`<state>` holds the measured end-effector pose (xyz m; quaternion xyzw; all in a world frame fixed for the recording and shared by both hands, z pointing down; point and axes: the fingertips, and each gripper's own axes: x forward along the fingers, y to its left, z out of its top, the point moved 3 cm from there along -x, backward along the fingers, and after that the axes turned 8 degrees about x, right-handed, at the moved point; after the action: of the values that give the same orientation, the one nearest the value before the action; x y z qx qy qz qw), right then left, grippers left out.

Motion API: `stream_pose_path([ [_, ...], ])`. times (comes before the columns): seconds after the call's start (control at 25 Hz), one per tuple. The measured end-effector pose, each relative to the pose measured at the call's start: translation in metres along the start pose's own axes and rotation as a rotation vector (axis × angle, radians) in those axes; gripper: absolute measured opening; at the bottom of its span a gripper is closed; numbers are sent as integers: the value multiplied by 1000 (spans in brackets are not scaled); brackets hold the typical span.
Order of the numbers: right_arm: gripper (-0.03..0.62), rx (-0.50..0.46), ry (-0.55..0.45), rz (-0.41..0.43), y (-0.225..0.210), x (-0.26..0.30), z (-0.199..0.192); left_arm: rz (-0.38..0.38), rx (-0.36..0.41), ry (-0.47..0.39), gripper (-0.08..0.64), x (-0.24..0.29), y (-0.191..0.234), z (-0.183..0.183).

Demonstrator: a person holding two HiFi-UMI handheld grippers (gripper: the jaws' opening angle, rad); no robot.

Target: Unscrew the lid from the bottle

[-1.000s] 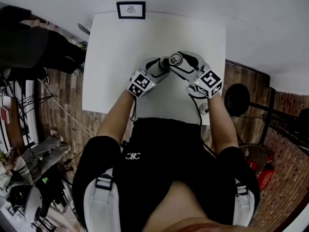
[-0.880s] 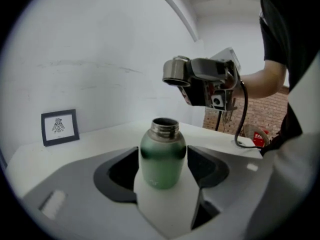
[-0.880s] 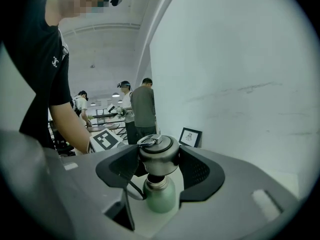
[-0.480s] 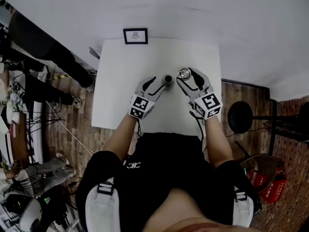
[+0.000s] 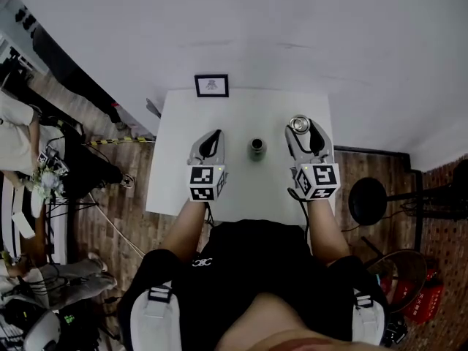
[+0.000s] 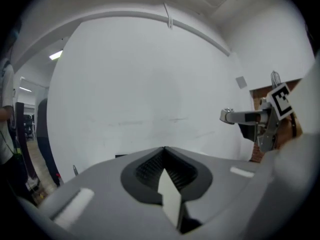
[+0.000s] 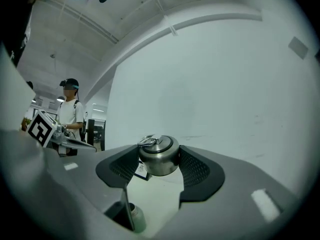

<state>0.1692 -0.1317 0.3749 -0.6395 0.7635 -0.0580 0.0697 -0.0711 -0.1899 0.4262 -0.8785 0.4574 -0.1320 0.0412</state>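
Metal, dull and rounded: the lid (image 7: 158,156), a squat steel cap with a small ring on top, is pinched between the ribbed dark pads of the right gripper (image 5: 300,129). There is one lid and one bottle (image 5: 257,148). The small cylindrical bottle stands upright near the middle of the smooth white table (image 5: 241,192), with the lid apart from it at its 2 o'clock. The left gripper (image 5: 211,137), at the bottle's 9 o'clock, has just been closing and its jaws are pressed together on nothing. One framed card (image 5: 211,85) sits at the table's 12 o'clock edge. Bare tabletop surrounds the bottle.
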Motion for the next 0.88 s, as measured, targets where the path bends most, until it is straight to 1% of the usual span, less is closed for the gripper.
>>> stream_pose_path([
  [0.12,256,-13,10,-8,0,2,3,52,-14,-12,54,-7,11,21],
  [0.24,256,-15,19,2,-1,4,-2,75,-25,-41,54,-9,12,32],
  [0.36,256,-18,14,2,-2,-4,3,98,18,-84,54,-17,5,47],
  [0.44,255,-18,15,-1,-3,-9,7,110,53,-96,54,-22,0,54],
  [0.52,255,-18,21,-4,-3,-10,7,103,58,-91,54,-22,-3,55],
  [0.64,256,-17,28,-4,-3,-5,3,86,44,-80,54,-17,-4,53],
  [0.88,256,-1,41,0,-6,5,-7,60,56,-59,54,-3,-6,46],
])
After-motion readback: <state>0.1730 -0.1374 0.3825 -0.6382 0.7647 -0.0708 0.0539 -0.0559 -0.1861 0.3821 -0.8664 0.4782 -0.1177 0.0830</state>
